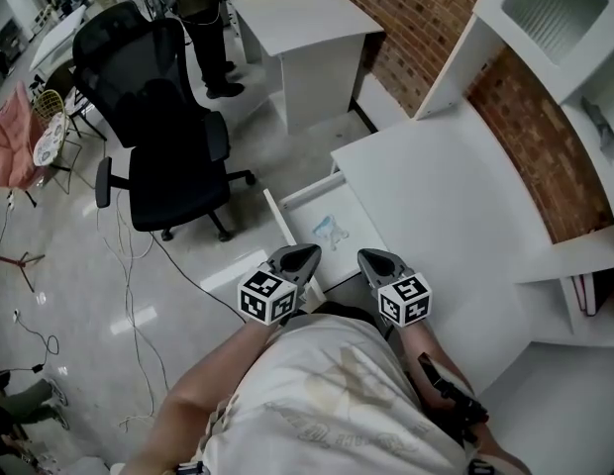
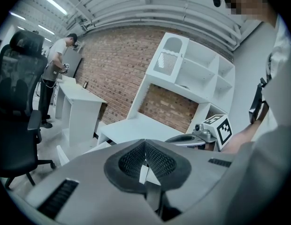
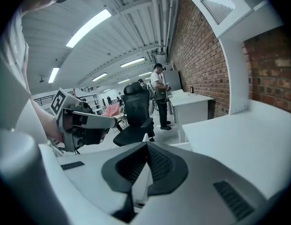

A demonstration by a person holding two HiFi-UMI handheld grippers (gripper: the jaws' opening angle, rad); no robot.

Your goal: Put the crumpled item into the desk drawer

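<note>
A black office chair is seen well to the left of the left gripper, whose jaws are pressed together on nothing. Just ahead of both gripper tips, the crumpled item is seen lying inside the open drawer. The right gripper is likewise held closed and empty, and the white desk is spread out to its right.

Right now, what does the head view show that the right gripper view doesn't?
Only the head view: the crumpled item lying in the open drawer, and the right gripper seen from above. Only the right gripper view: ceiling lights, and its own jaws up close, shut and empty. Both: the chair, the brick wall, the desk and the left gripper.
</note>
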